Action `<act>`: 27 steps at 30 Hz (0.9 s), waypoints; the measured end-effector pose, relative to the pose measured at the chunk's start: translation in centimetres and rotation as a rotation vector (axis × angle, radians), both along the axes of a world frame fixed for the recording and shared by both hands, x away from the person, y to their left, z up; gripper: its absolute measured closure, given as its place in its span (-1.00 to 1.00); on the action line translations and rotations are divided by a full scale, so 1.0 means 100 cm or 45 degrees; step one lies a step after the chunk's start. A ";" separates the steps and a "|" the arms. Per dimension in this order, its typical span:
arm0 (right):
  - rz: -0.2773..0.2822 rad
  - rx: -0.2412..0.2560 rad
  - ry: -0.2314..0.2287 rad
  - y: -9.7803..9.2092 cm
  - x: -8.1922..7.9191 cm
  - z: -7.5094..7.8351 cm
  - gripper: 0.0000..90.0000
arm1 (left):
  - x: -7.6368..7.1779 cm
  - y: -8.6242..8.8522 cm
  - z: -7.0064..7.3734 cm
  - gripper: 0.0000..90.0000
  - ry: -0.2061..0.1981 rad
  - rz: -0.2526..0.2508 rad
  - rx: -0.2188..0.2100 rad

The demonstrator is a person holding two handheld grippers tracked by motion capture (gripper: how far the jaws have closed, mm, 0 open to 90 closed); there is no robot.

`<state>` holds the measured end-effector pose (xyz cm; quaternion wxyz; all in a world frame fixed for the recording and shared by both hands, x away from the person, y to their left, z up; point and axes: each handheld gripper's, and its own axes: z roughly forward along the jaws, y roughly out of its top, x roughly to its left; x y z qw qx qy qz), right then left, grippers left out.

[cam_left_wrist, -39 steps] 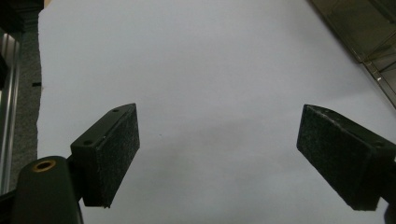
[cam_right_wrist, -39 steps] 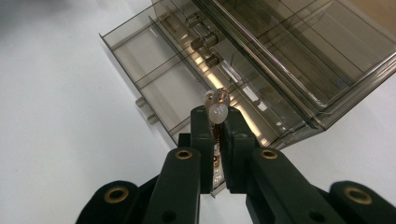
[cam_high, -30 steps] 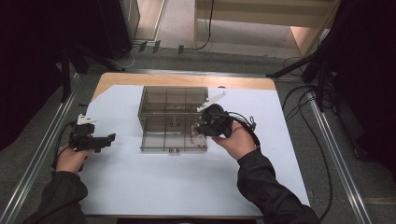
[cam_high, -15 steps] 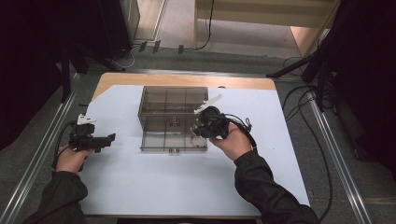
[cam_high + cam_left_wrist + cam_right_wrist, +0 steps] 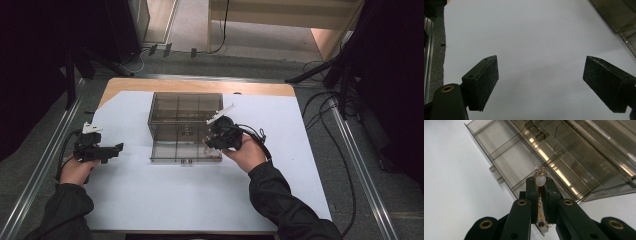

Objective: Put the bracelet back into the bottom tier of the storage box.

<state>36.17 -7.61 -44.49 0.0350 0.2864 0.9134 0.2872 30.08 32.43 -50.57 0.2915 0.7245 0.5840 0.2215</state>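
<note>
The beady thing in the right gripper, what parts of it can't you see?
- Beaded string: in the right gripper view, the shut jaws of the right gripper cover its middle; its full length stays unknown.
- High view: it is too small to make out beside the clear box.

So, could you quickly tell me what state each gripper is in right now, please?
Left gripper: open, holding nothing, over the white table cover.
Right gripper: shut on a beaded jewellery piece, at the open clear compartment box.
</note>
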 end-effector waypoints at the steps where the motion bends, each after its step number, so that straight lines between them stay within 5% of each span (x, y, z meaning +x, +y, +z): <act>1: 0.000 0.000 0.000 0.000 0.000 0.000 0.91 | 0.000 0.000 0.000 -0.68 0.000 0.000 0.000; 27: -0.023 -0.060 0.091 0.002 0.011 -0.030 0.91 | 0.000 0.000 0.000 -0.68 0.001 0.003 0.000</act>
